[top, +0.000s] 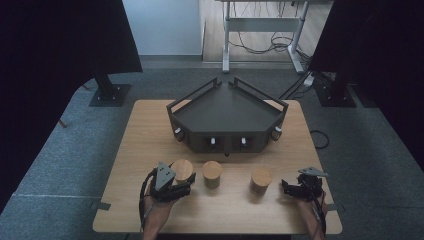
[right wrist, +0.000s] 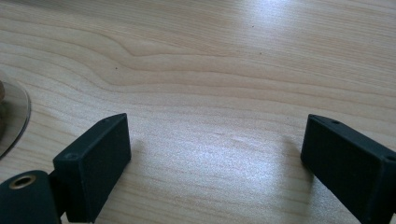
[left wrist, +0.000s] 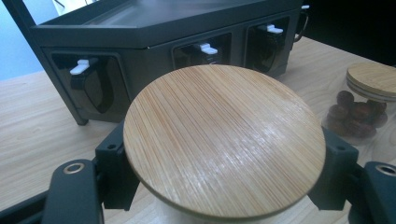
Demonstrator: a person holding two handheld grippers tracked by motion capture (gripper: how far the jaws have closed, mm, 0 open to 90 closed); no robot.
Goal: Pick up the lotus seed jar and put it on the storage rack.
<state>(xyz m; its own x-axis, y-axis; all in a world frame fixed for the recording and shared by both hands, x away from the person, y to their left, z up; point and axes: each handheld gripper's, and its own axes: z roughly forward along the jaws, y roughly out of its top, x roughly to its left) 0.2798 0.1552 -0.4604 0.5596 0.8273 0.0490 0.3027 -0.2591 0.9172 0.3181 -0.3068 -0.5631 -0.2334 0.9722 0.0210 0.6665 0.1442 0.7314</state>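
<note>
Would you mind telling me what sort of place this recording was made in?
Probably a lab or test room: a small wooden table stands on grey carpet between dark screens, with a height-adjustable desk frame and loose cables behind it.

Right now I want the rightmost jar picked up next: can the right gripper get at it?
Probably yes. The right gripper rests open on the table, beside the rightmost jar, with bare wood between them and nothing between its jaws.
</note>
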